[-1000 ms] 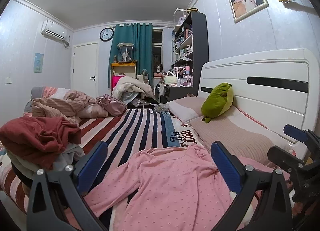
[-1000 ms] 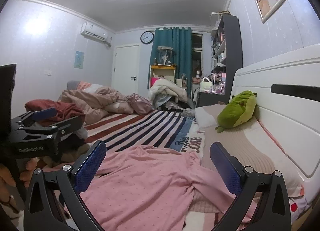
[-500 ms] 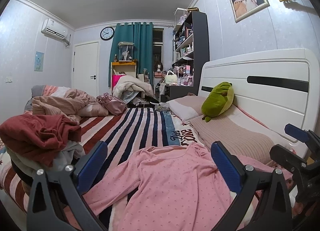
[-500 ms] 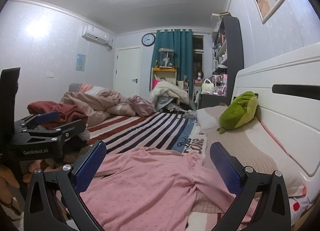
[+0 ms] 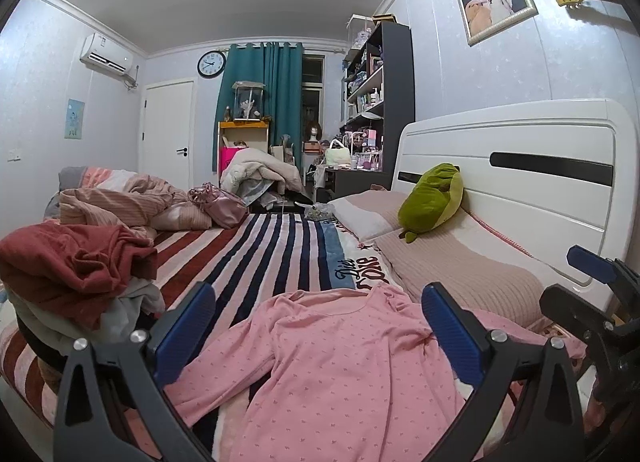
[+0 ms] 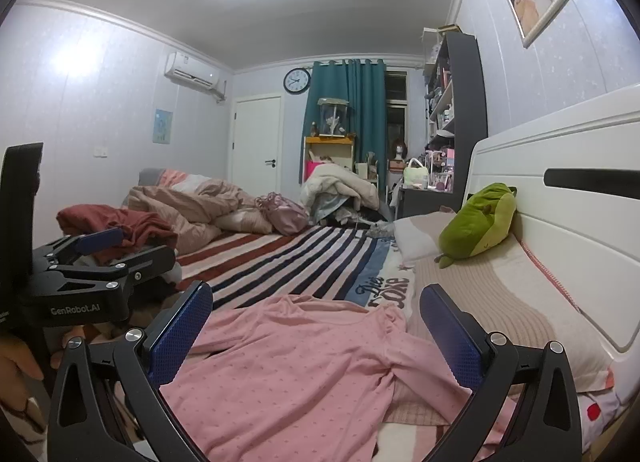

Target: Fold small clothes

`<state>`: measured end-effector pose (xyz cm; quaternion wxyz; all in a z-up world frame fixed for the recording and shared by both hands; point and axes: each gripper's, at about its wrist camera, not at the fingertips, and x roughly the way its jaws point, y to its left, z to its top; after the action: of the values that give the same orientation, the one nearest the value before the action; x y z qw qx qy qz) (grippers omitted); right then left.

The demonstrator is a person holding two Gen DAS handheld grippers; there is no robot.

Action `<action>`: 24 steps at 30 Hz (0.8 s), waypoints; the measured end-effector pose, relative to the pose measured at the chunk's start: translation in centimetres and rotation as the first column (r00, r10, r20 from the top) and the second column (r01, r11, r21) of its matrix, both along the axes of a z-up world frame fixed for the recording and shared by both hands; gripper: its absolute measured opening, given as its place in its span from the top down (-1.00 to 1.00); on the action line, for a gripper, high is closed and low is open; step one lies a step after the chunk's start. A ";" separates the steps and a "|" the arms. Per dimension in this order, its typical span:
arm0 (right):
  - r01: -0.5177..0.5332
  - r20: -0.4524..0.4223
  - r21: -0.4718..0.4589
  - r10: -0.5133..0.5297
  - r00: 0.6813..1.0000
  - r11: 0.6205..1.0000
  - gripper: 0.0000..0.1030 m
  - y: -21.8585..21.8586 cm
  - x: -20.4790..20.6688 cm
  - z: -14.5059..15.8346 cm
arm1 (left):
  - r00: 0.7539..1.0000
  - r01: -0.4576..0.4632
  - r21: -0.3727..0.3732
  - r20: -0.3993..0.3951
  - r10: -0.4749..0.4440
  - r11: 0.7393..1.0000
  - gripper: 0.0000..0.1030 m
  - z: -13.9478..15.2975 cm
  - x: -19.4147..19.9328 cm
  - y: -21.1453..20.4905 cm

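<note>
A pink dotted long-sleeved top (image 5: 332,362) lies spread flat, unfolded, on the striped bed (image 5: 272,250), one sleeve reaching onto the pillow (image 5: 460,274).

Bed (image 5: 280,246): shirt (image 5: 340,362) spread flat at near end, neckline toward far end. Clothes pile (image 5: 72,262) left of shirt, at bed's left edge. Crumpled quilt (image 5: 132,206) behind pile. Pillows (image 5: 452,262) right of shirt, along headboard (image 5: 520,166); plush toy (image 5: 432,198) on pillows, leaning against headboard. Bookshelf (image 5: 380,102) beyond headboard; curtain (image 5: 260,102) and door (image 5: 168,130) on far wall.
</note>
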<state>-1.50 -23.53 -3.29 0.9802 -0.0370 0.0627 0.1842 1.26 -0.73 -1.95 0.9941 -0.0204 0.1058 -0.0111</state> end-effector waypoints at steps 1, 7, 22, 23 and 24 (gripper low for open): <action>0.000 0.000 -0.001 0.000 1.000 1.000 -1.00 0.0 0.0 0.0 | 1.000 0.000 0.000 0.001 0.000 1.000 -0.98 0.0 0.0 0.1; 0.002 0.000 0.002 -0.002 1.000 1.000 -1.00 -0.1 0.0 0.0 | 1.000 -0.003 0.004 0.001 0.003 1.000 -0.98 0.0 0.0 0.0; 0.006 0.002 0.000 -0.006 1.000 1.000 -1.00 -0.1 -0.1 -0.1 | 1.000 -0.013 0.003 -0.003 0.013 1.000 -0.98 0.0 0.0 0.4; 0.007 0.003 0.000 -0.007 1.000 1.000 -1.00 -0.1 -0.1 -0.2 | 1.000 -0.014 0.002 -0.007 0.014 1.000 -0.98 -0.1 0.0 0.4; 0.006 0.003 0.001 -0.006 1.000 1.000 -1.00 -0.1 -0.1 -0.2 | 1.000 -0.014 0.000 -0.010 0.014 1.000 -0.98 -0.1 0.1 0.4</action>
<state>-1.63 -23.60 -3.46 0.9808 -0.0367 0.0614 0.1815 1.38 -0.34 -2.05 0.9936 -0.0211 0.1108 -0.0039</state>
